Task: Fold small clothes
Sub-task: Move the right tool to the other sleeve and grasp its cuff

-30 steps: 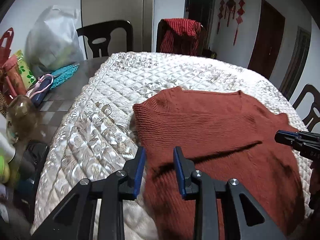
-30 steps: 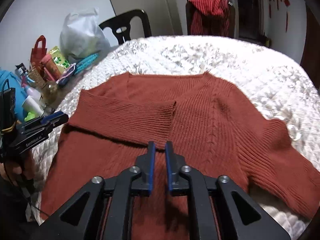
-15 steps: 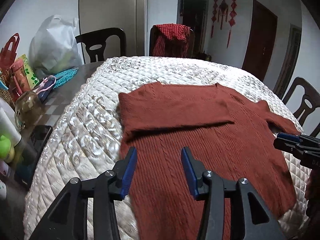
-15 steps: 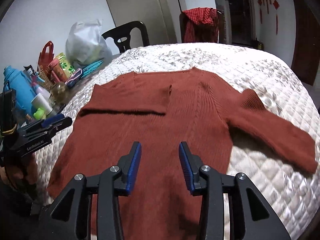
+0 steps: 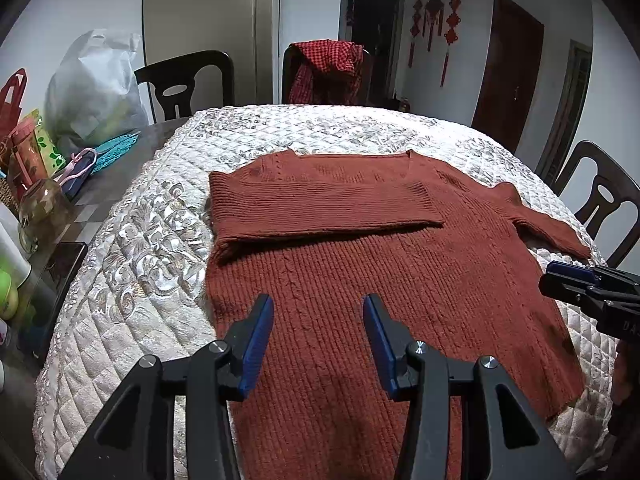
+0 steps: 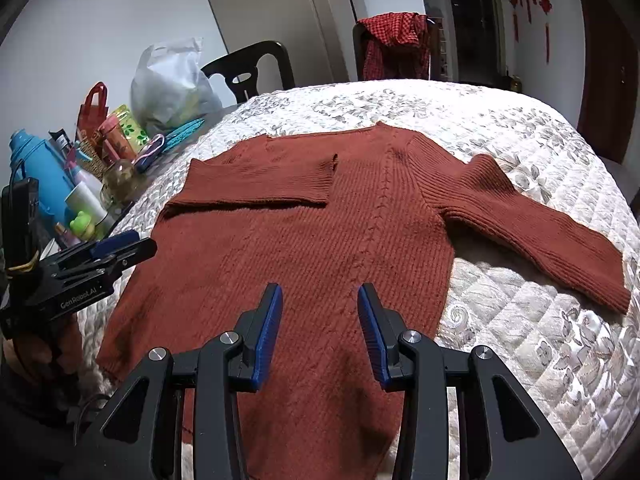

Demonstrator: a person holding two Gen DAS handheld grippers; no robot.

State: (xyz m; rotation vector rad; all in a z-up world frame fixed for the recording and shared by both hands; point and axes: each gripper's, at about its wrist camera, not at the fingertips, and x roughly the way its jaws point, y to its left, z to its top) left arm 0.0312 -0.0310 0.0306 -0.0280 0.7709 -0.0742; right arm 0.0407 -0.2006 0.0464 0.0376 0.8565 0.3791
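Observation:
A rust-red knitted sweater (image 5: pixel 380 264) lies flat on the quilted white cover (image 5: pixel 132 264). It also shows in the right wrist view (image 6: pixel 304 248). Its left sleeve (image 5: pixel 320 204) is folded across the chest. Its right sleeve (image 6: pixel 532 224) lies spread out to the right. My left gripper (image 5: pixel 318 320) is open and empty above the sweater's lower left part. My right gripper (image 6: pixel 320 308) is open and empty above the sweater's lower middle. Each gripper shows at the edge of the other's view, the right one (image 5: pixel 580 292) and the left one (image 6: pixel 100 256).
Bottles, a blue flask (image 6: pixel 36 176), bags and a white plastic bag (image 5: pixel 92 88) crowd the table's left side. Dark chairs (image 5: pixel 188 84) stand behind, one draped with a red checked cloth (image 5: pixel 328 68). Another chair (image 5: pixel 600 200) stands at the right.
Both grippers have opened wider and pulled back from the sweater toward its hem. The left sleeve now lies folded across the chest, released.

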